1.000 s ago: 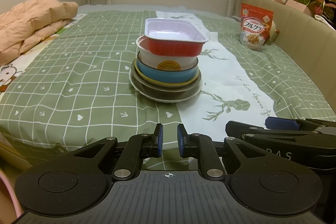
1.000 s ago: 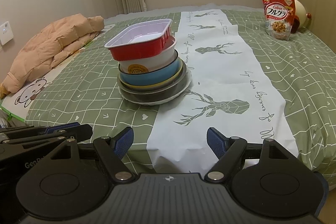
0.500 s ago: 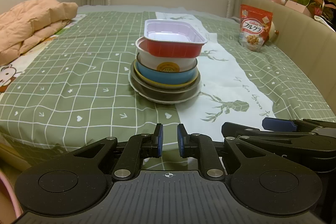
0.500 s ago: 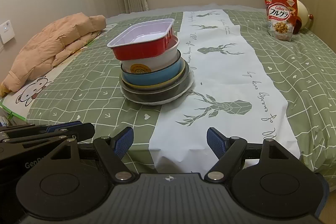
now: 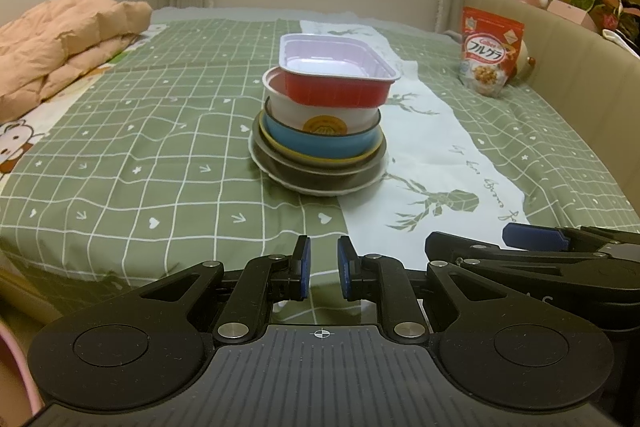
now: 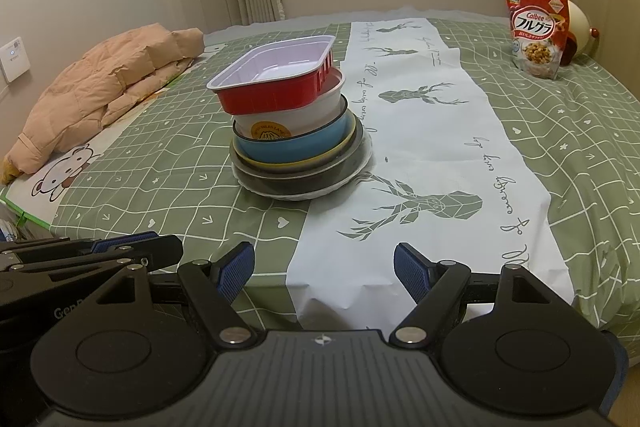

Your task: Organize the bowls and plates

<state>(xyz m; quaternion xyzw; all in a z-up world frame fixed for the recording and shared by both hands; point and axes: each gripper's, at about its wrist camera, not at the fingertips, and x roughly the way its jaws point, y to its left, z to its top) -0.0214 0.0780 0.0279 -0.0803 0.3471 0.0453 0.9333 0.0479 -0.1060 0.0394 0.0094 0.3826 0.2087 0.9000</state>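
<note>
A stack of dishes stands on the green checked bedspread (image 5: 140, 155). On top lies a red rectangular tray (image 5: 336, 93) with a pale inside, set askew on a white bowl (image 5: 320, 117). Under that are a blue bowl (image 5: 320, 143), a yellow plate, a dark plate and a white plate (image 5: 320, 190). The right wrist view shows the same red tray (image 6: 272, 95) and blue bowl (image 6: 296, 147). My left gripper (image 5: 322, 269) hangs at the bed's near edge, well short of the stack, its jaws a narrow gap apart with nothing between them. My right gripper (image 6: 324, 267) is beside it, open wide and empty.
A white runner with deer prints (image 6: 420, 131) lies under the stack's right side. A red cereal bag (image 5: 490, 57) leans against the beige padded edge (image 5: 568, 75) at the far right. A peach padded jacket (image 5: 60, 43) is heaped at the far left.
</note>
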